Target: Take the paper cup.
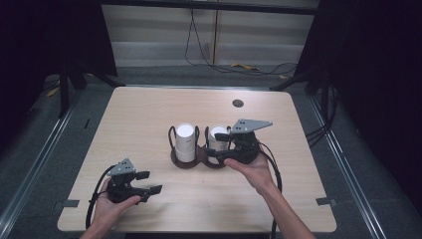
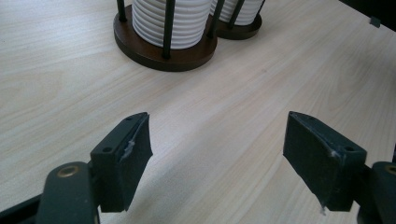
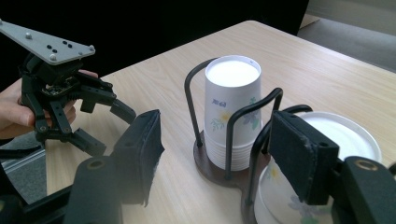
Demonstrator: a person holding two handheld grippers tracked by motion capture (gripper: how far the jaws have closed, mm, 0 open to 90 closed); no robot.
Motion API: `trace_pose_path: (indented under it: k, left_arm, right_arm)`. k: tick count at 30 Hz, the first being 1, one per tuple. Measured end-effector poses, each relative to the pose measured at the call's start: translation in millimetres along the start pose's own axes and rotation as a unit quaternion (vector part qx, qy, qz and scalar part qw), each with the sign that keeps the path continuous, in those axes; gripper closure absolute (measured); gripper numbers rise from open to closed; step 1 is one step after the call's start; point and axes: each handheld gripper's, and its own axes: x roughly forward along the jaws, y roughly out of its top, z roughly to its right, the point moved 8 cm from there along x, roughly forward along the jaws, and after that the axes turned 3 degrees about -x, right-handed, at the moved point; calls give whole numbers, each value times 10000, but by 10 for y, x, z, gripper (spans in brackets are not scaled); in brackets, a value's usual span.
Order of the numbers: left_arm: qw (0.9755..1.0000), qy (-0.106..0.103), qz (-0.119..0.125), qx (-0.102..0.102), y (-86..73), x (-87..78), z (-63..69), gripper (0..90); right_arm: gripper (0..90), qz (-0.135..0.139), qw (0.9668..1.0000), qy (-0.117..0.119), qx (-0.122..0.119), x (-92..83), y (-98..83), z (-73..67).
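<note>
In the left gripper view, both cup stacks (image 2: 170, 21) are cut off by the top edge, so their upper parts are not seen. In the right gripper view, the nearer cup stack (image 3: 327, 140) is partly hidden behind one pad of the right hand-held gripper (image 3: 217, 154) and cut by the bottom edge. In the high view, the print on the cups is too small to be read, and the worktop's (image 1: 149, 114) near edge is partly covered by the forearms.
</note>
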Motion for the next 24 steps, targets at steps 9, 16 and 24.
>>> trace_pose_path:
  k: [9, 16, 24]
  left_arm:
    - [10000, 0, -10, 14, -1, 6, 2, 233]
    - [10000, 4, -15, 28, 1, 4, 5, 233]
    - [10000, -5, -20, 32, 2, 3, 4, 233]
  right_arm:
    - [389, -103, 9998, 12, -194, 134, 186, 54]
    - [400, -186, 9996, 27, -222, 235, 275, 102]
    - [398, -329, 9991, -54, -269, 356, 375, 180]
